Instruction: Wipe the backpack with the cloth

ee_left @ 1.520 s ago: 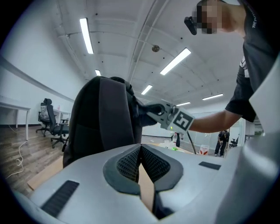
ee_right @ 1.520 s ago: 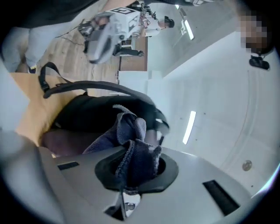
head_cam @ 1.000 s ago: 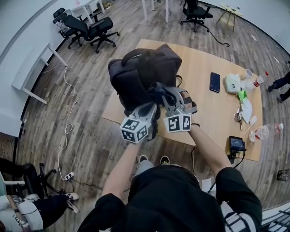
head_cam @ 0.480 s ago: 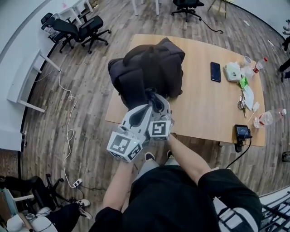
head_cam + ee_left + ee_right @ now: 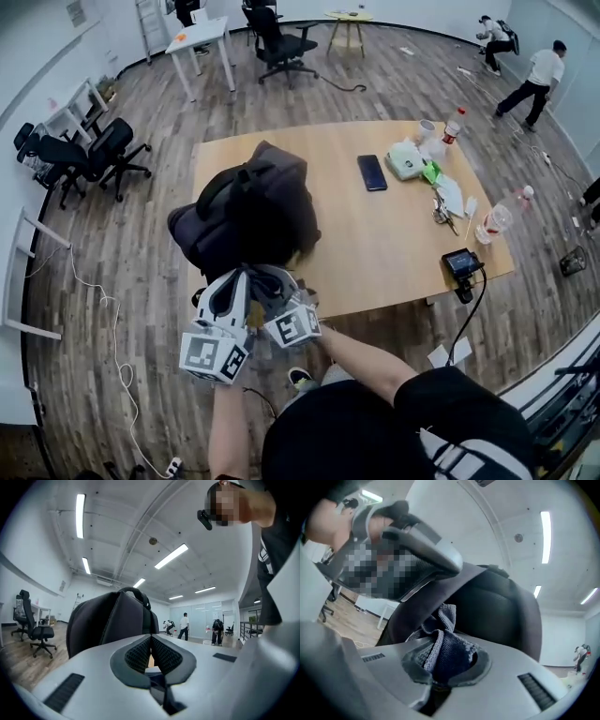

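**Cloth gripped and brought up to the bag's near side**

The right gripper (image 5: 447,662) has its fingers clamped on a bunched cloth (image 5: 446,616). The cloth is held close to the dark side of the backpack (image 5: 248,211), though actual contact cannot be confirmed. The left gripper (image 5: 151,644) has its fingers pressed together with nothing between them, pointed at the bag from just beside the right one. The backpack stands upright near the left front corner of the pale wooden surface (image 5: 394,248). This looks like the start of a wiping stroke. The next move probably calls for pressing the cloth flat and dragging it along the panel, and the soft bag may need steadying. The cloth is blue-grey, looped and crumpled, while the bag is matte woven fabric with a rounded top and an arched handle
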Motion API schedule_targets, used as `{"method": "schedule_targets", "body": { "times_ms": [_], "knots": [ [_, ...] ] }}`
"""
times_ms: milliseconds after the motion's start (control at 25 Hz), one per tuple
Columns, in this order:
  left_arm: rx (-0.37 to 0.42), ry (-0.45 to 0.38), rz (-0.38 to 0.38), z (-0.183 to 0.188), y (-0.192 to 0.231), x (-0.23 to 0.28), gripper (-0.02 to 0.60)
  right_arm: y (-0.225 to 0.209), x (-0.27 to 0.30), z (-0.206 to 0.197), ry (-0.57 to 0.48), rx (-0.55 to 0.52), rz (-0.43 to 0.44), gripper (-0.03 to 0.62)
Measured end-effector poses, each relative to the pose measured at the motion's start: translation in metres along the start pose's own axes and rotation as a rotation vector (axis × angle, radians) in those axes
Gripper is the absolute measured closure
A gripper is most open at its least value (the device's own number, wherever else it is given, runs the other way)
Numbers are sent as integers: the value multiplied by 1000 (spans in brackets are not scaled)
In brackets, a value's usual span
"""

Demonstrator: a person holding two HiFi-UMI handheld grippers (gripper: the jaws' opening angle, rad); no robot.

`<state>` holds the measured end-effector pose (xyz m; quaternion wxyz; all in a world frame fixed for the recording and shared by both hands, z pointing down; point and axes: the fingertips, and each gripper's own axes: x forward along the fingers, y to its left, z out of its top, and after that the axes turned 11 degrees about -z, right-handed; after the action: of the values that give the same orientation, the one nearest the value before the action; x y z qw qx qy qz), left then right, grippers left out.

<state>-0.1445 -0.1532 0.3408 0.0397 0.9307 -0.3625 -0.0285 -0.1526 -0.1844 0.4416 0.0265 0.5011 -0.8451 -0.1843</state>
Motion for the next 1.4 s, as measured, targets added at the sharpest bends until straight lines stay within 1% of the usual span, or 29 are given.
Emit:
{"method": "schedule_targets", "body": {
  "times_ms": [120,200,240,360,440,520,640,720,760,920,1080,1160,1320,1400],
  "knots": [
    [32,13,-34,-8,4,21,565,-62,2,-28,50,-43,-75,560],
    [27,12,-42,-9,5,25,565,-102,7,-43,89,-62,-121,560],
    [21,14,-42,-10,5,23,565,-118,10,-50,109,-54,-142,560],
    [8,21,-39,-12,7,16,565,-158,28,-73,176,57,-209,560],
    [-7,21,-35,-17,10,10,565,-177,44,-87,212,89,-228,560],
    [-17,25,-28,-21,13,2,565,-191,57,-99,245,123,-257,560],
    [-23,32,-18,-26,12,-13,565,-204,62,-114,288,227,-312,560],
    [-23,30,-1,-27,16,-21,565,-199,61,-112,276,261,-322,560],
    [-20,27,7,-27,18,-23,565,-193,60,-109,267,261,-318,560],
    [-28,14,11,-28,19,-25,565,-155,45,-86,243,188,-276,560],
    [-44,1,-1,-29,11,-24,565,-107,18,-59,218,125,-261,560],
    [-51,-2,6,-29,9,-26,565,-75,8,-47,204,145,-213,560],
    [-54,-13,34,-22,11,-34,565,5,6,-24,194,234,-38,560],
    [-57,-22,47,-18,14,-39,565,30,11,-16,195,274,13,560]
  ]
}}
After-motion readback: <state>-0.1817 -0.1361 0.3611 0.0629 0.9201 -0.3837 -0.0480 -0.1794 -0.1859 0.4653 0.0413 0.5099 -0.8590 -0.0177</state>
